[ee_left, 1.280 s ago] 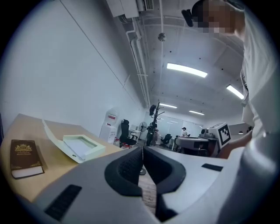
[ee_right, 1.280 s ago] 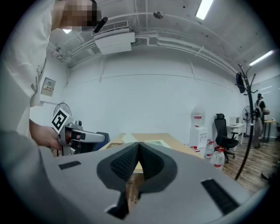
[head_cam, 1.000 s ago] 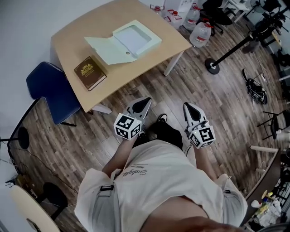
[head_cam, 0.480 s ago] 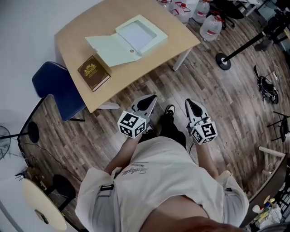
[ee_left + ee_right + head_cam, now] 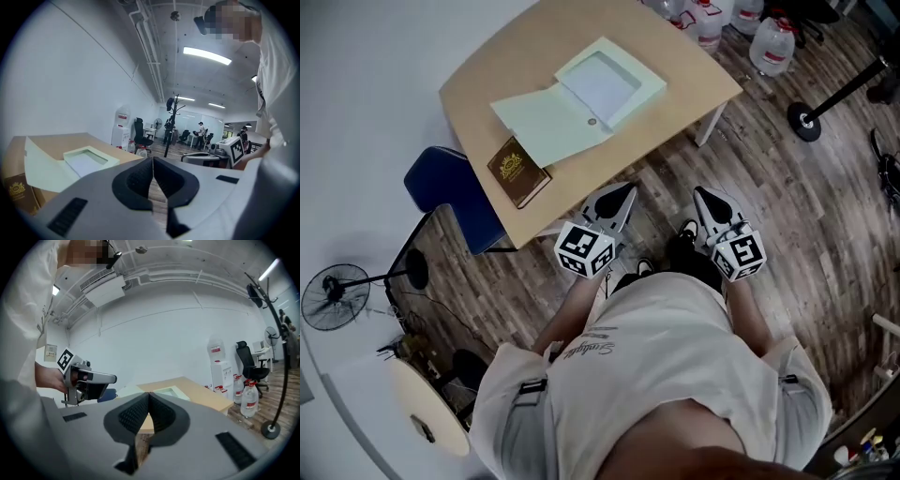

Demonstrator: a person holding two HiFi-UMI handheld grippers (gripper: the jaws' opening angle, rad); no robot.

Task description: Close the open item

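Observation:
An open pale green box file (image 5: 609,82) lies on the wooden table (image 5: 487,75), its flat lid (image 5: 546,127) folded out toward the front edge. It also appears in the left gripper view as the box file (image 5: 86,159) and in the right gripper view as the box file (image 5: 168,391). My left gripper (image 5: 628,190) is shut and empty, its tip just short of the table's front edge. My right gripper (image 5: 701,195) is shut and empty, over the floor beside the table's corner. In their own views, the left gripper (image 5: 153,161) and the right gripper (image 5: 148,397) show jaws pressed together with nothing between.
A brown book (image 5: 517,172) lies on the table left of the lid. A blue chair (image 5: 450,192) stands at the table's left. Water bottles (image 5: 773,42) and a stand base (image 5: 811,117) are on the floor at right. A fan (image 5: 333,295) stands at far left.
The person has stepped closer to the table, so both grippers now sit nearer its front edge. Both stay shut and empty; the box file has not moved.

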